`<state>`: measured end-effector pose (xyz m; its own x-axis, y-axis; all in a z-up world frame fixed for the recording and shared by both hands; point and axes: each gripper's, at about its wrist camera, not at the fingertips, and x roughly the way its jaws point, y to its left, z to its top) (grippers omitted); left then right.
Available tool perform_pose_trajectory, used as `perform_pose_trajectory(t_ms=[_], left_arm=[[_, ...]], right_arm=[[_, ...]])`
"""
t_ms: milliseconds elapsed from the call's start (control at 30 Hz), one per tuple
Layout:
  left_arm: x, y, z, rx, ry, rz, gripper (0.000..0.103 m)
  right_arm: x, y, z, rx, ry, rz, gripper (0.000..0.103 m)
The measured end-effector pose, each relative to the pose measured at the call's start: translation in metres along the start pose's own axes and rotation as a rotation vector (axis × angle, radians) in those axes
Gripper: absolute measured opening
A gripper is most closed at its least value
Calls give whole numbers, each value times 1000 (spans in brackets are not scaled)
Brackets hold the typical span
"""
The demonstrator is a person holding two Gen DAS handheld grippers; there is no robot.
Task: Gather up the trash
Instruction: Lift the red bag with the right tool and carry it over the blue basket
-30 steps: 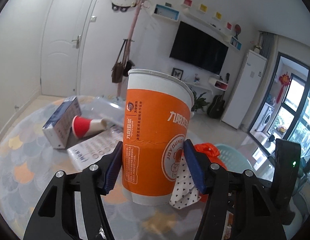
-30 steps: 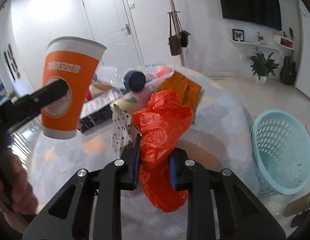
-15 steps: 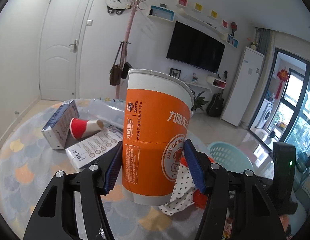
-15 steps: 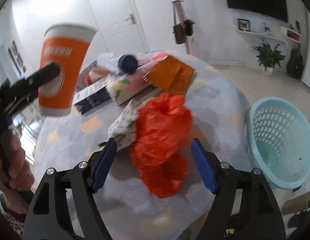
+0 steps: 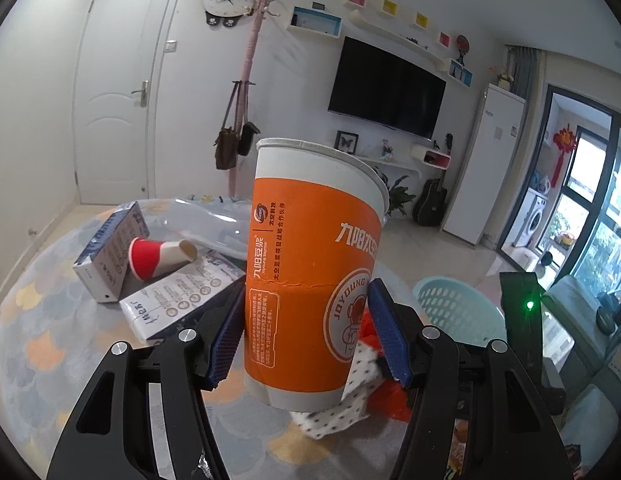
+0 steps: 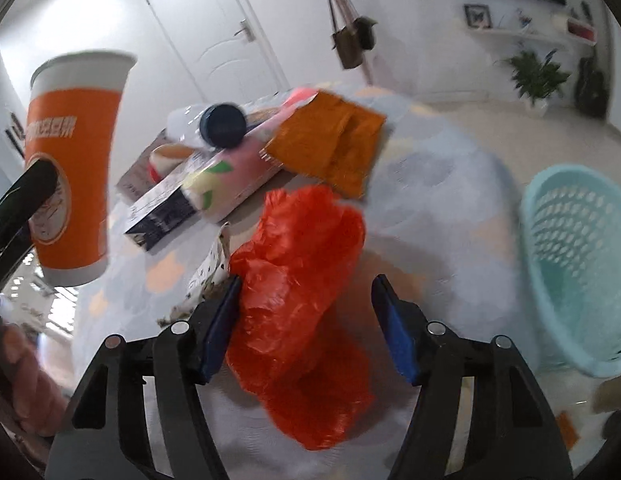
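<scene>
Gripping: the left gripper (image 5: 306, 332) pinches the orange paper cup (image 5: 310, 276) low on its printed sleeve, one blue pad (image 5: 226, 336) on each side, both touching the cup wall.
Cup attitude: upright with a slight tilt, lifted clear of the table (image 5: 34, 344); in the right wrist view the same cup (image 6: 70, 168) hangs above the tabletop at the left edge.
Right gripper (image 6: 306, 320): jaws spread wide, straddling the red plastic bag (image 6: 302, 300); the left pad (image 6: 218, 328) lies against the bag's edge, while the right pad stands apart from it.
Red bag position: crumpled on the table between the spread fingers, just beside a spotted paper scrap (image 6: 214, 264) on its left.
Basket: a light blue laundry-style basket (image 6: 578, 264) stands on the floor past the table's right edge, near the bag but apart from it.
Other trash on table: a small red cup (image 5: 158, 256) lying on its side against a carton (image 5: 110, 256), a printed box (image 5: 178, 304) in front of them, a pink-and-green carton (image 6: 234, 176), an orange wrapper (image 6: 334, 144), and a clear bottle with a dark cap (image 6: 222, 126).
Focus: the right wrist view is blurred, so finer contact detail cannot be told.
</scene>
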<state>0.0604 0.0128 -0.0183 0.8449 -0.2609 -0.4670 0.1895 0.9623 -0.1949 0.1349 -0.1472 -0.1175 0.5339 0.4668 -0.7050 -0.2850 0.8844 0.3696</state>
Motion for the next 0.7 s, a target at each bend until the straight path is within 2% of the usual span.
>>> perform_pose_trajectory(t_ms=[33, 67, 133, 200, 400, 700], left_arm=[[1, -2, 0, 2, 2, -2, 59], [2, -6, 2, 4, 4, -3, 59], [6, -11, 5, 3, 3, -5, 59], [10, -17, 9, -6, 0, -12, 59], [27, -49, 28, 7, -10, -58, 59], [83, -116, 36, 18, 59, -164, 59]], right_arm=[[-1, 2, 0, -12, -4, 4, 32], [-5, 5, 0, -27, -11, 25, 27], [-17, 7, 4, -46, -55, -24, 24], [-30, 8, 8, -70, -106, -67, 23], [-73, -14, 23, -37, -232, -109, 23], [-122, -88, 28, 103, -323, -269, 23]])
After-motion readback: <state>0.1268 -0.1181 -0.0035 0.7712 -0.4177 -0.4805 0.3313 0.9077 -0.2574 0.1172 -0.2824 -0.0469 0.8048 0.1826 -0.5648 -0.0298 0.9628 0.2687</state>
